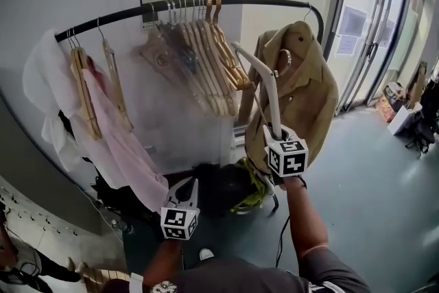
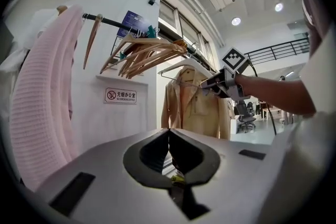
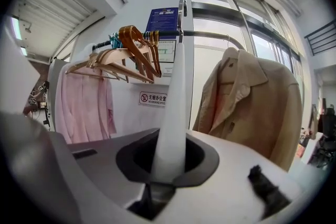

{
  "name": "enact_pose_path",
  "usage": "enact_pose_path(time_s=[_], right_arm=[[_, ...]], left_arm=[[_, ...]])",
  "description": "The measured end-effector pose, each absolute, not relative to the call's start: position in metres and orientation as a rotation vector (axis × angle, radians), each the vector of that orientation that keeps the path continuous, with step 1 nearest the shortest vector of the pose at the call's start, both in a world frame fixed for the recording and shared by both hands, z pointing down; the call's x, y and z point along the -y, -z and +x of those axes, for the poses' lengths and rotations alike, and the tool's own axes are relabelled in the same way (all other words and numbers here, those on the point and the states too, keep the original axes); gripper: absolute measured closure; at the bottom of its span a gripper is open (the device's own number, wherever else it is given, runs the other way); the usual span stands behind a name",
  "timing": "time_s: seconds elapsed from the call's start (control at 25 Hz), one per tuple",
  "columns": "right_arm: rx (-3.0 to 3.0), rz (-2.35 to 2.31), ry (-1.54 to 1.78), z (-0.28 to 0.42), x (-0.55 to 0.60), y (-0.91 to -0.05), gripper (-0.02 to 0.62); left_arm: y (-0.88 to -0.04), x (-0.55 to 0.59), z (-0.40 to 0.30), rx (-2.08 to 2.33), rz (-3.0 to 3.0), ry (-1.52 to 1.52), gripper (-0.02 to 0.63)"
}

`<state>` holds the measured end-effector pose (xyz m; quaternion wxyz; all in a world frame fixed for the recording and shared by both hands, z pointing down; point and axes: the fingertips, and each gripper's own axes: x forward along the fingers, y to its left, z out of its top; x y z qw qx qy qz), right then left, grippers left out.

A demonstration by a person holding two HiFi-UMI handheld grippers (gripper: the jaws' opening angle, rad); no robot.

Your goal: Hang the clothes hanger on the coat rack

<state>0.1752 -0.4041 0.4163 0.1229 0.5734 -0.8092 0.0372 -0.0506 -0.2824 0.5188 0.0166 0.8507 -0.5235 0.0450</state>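
Note:
My right gripper (image 1: 277, 130) is shut on one arm of a white plastic hanger (image 1: 263, 75), which it holds upright in front of a tan jacket (image 1: 305, 89). In the right gripper view the white hanger (image 3: 173, 107) rises from between the jaws, and its metal hook (image 3: 182, 8) sits at the height of the black rack rail (image 3: 215, 34). My left gripper (image 1: 184, 190) hangs lower and to the left, its jaws shut with nothing between them. The left gripper (image 2: 168, 132) looks across at the right gripper (image 2: 211, 84) and the rack rail (image 2: 113, 22).
Several wooden hangers (image 1: 209, 55) are bunched at the middle of the rail (image 1: 123, 14). A pink garment (image 1: 116, 141) and a white one hang at its left end. Dark bags and a yellow-green strap (image 1: 255, 192) lie on the floor below. Glass doors (image 1: 374, 31) stand at right.

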Motion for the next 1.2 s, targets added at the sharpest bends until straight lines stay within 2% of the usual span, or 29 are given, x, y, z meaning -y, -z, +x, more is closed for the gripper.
enact_pose_path(time_s=[0.64, 1.2], right_arm=[[2.368, 1.544, -0.082, 0.153, 0.523, -0.297, 0.538], [2.339, 1.453, -0.211, 0.141, 0.549, -0.314, 0.538]], left_arm=[[-0.518, 0.308, -0.052, 1.621, 2.644, -0.117, 0.595], [-0.527, 0.296, -0.052, 1.617, 2.624, -0.117, 0.597]])
